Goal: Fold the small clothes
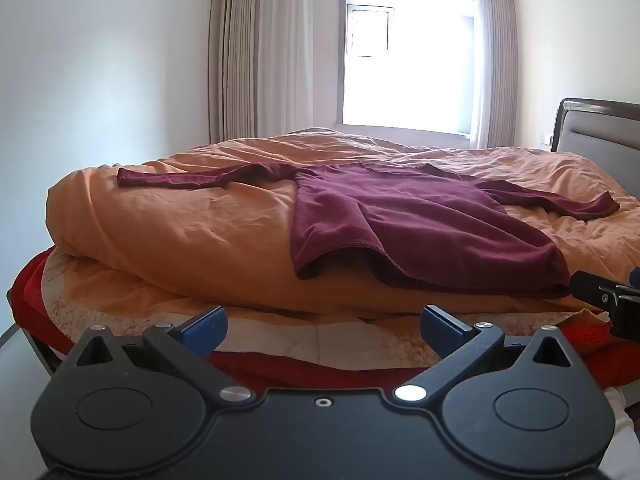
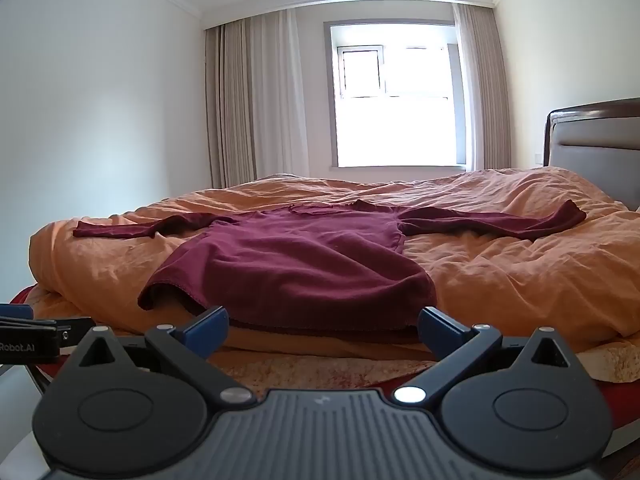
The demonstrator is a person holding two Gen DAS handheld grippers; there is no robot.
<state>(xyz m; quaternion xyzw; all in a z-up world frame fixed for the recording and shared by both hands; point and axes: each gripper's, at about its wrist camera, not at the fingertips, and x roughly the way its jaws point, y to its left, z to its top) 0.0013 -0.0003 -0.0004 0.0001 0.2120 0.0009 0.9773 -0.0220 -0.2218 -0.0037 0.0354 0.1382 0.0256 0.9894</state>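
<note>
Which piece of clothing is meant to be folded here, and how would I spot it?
Find the big bed under the bright window, covered by a rumpled orange duvet. Spread flat on it, near the front edge, lies a dark red long-sleeved top, sleeves stretched out to both sides. It is the only garment there, much darker than the bedding.
</note>
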